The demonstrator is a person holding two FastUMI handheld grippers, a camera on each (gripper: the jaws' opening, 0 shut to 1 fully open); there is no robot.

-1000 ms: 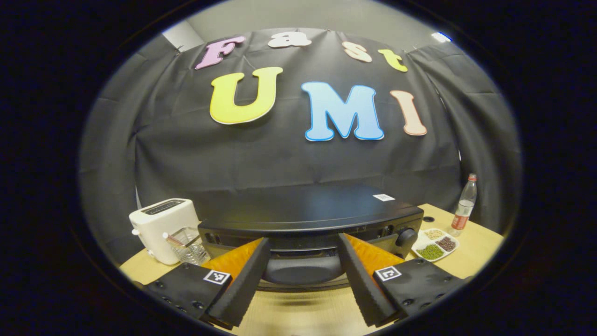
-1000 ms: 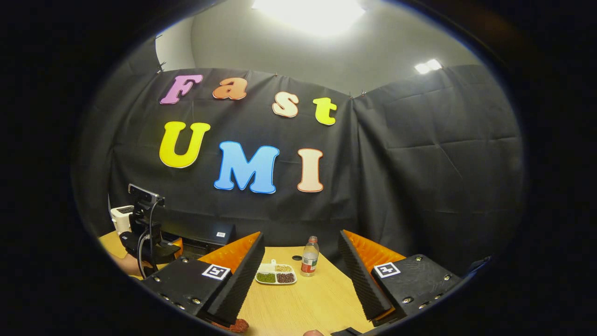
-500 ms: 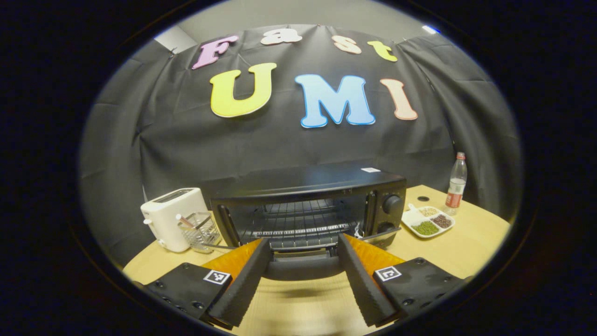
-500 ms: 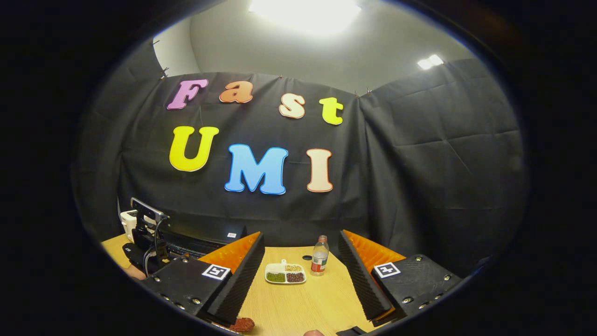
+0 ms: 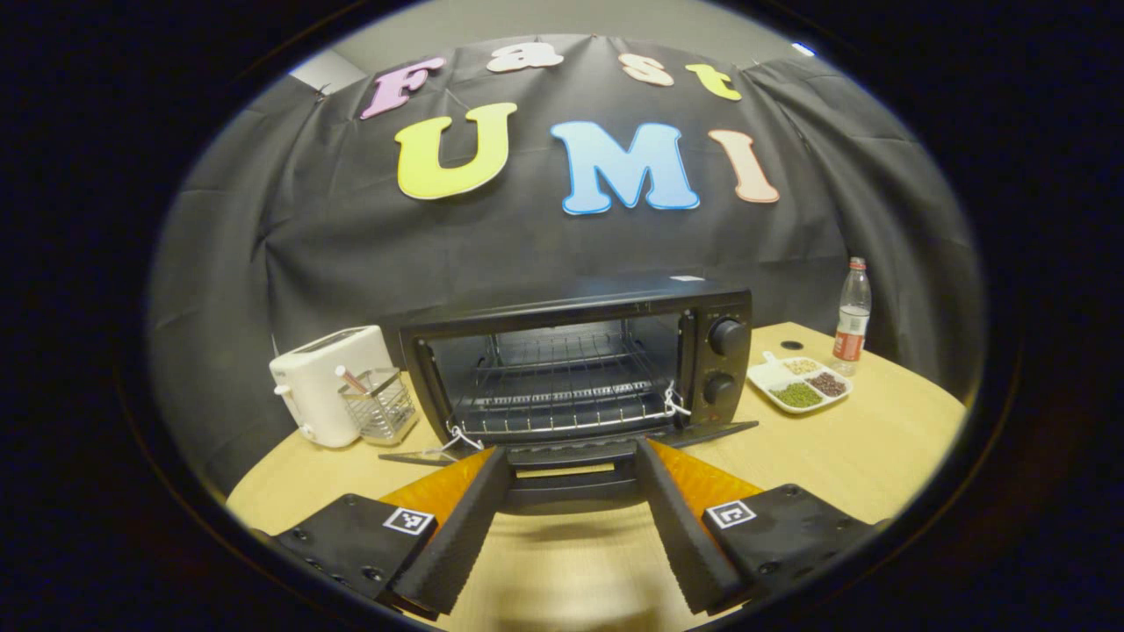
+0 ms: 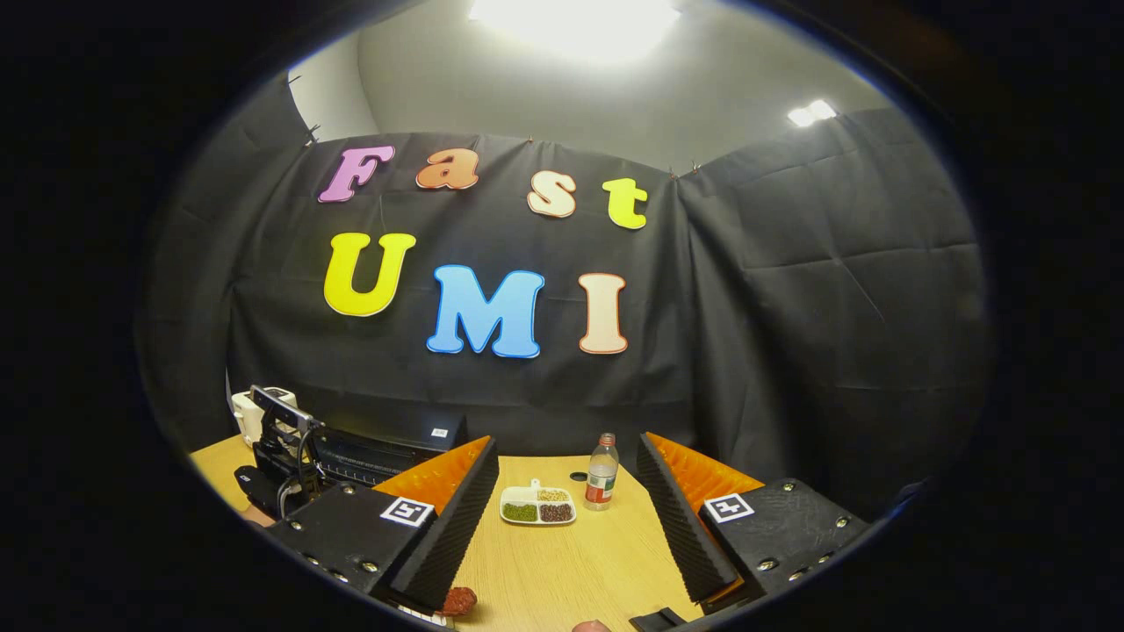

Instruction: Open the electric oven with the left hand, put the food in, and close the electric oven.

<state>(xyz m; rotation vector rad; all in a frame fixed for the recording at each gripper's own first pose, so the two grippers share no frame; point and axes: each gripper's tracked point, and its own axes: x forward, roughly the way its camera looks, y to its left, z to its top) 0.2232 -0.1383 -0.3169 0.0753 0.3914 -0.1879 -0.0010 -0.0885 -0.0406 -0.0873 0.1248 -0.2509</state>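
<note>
Oven (image 5: 580, 369): a black countertop unit standing toward the back of the wooden surface (image 5: 843, 456), its door (image 5: 571, 443) swung down nearly flat so the wire rack (image 5: 562, 399) inside is bare and in plain sight. The left tongs (image 5: 569, 518) sit just in front of the door's handle (image 5: 569, 487), the handle lying between the two fingers; the fingers look spread, and I cannot tell whether either presses on it. Opening, then, looks all but done. Loading and closing are still to do. In the right gripper view, the right tongs (image 6: 566, 535) stand apart and hold nothing, well off to the side of the oven, with a reddish lump that is probably the food (image 6: 458, 600) lying on the surface just below the left finger. Around the oven: a white toaster (image 5: 320, 395) and a mesh holder (image 5: 379, 408) on one side, a divided dish of beans (image 5: 797, 386) and a bottle (image 5: 852, 316) on the other.
</note>
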